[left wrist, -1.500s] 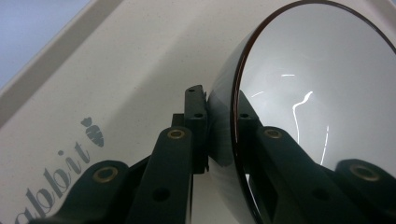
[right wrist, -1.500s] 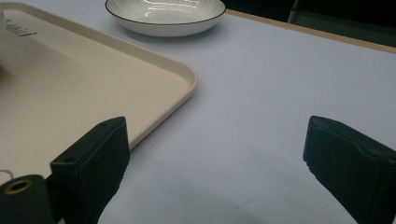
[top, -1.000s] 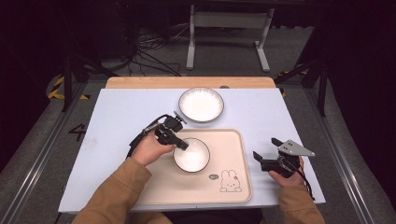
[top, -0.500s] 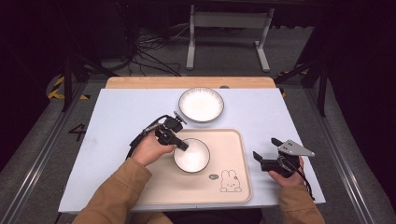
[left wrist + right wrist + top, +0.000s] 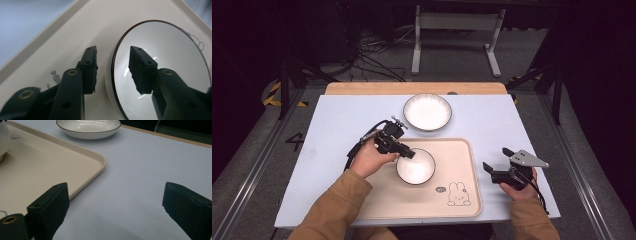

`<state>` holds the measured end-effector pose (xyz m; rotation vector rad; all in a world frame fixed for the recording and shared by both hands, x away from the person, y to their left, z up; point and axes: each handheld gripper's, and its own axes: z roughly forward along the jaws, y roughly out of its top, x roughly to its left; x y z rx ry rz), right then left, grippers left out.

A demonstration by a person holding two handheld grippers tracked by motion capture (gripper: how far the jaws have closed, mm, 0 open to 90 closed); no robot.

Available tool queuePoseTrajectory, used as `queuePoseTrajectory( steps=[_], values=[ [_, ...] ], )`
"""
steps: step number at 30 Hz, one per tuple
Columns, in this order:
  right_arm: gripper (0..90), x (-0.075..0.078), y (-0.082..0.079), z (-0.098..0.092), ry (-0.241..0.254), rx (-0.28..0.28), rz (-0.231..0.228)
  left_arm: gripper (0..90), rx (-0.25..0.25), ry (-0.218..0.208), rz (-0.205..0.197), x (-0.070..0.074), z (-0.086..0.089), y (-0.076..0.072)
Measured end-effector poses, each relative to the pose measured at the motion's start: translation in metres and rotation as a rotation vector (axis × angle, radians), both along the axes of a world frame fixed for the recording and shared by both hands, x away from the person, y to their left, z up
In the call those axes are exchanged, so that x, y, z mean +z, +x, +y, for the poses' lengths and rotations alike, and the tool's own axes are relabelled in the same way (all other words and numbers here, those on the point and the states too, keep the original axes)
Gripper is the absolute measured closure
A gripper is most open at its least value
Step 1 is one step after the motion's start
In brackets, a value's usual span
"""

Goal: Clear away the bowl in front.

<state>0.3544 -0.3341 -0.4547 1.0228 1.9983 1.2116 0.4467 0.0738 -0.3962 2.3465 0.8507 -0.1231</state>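
At frame centre the bowl had been set on the tray; the left gripper's jaws had just been opening, straddling its rim, pads clear.

The small bowl is white inside, with a thin dark rim. It stands on a cream tray that carries a little rabbit drawing. The larger bowl is white with fine ribbed lines and a dark edge. The table cover is pale blue. Both grippers are black; the sleeves are tan.
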Motion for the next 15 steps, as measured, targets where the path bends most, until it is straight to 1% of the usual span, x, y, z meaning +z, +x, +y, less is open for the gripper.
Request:
queuePoseTrajectory(
  steps=[1, 2, 4, 7, 11, 13, 14, 15],
  values=[
    [7.8, 0.0, 0.0, 0.0, 0.0, 0.0, 0.001, 53.5, 0.003, -0.013, -0.024, 0.002, 0.001, -0.002],
    [7.8, 0.0, 0.0, 0.0, -0.003, -0.002, 0.002, 49.3, 0.007, -0.024, -0.052, 0.004, 0.003, -0.005],
    [7.8, 0.0, 0.0, 0.0, -0.001, 0.0, 0.0, 45.4, 0.015, -0.039, -0.086, 0.007, 0.006, -0.01],
    [7.8, 0.0, 0.0, 0.0, -0.002, 0.0, -0.001, 44.6, 0.017, -0.063, -0.108, 0.012, 0.011, -0.016],
    [7.8, 0.0, 0.0, 0.0, -0.001, 0.001, 0.0, 41.3, 0.023, -0.098, -0.164, 0.018, 0.02, -0.025],
    [7.8, 0.0, 0.0, 0.0, -0.004, -0.001, 0.0, 39.3, 0.037, -0.121, -0.184, 0.021, 0.024, -0.029],
    [7.8, 0.0, 0.0, 0.0, -0.004, -0.001, 0.001, 38.8, 0.033, -0.128, -0.202, 0.022, 0.027, -0.03],
    [7.8, 0.0, 0.0, 0.0, -0.004, -0.001, 0.001, 38.3, 0.036, -0.137, -0.209, 0.023, 0.029, -0.032]
  ],
)
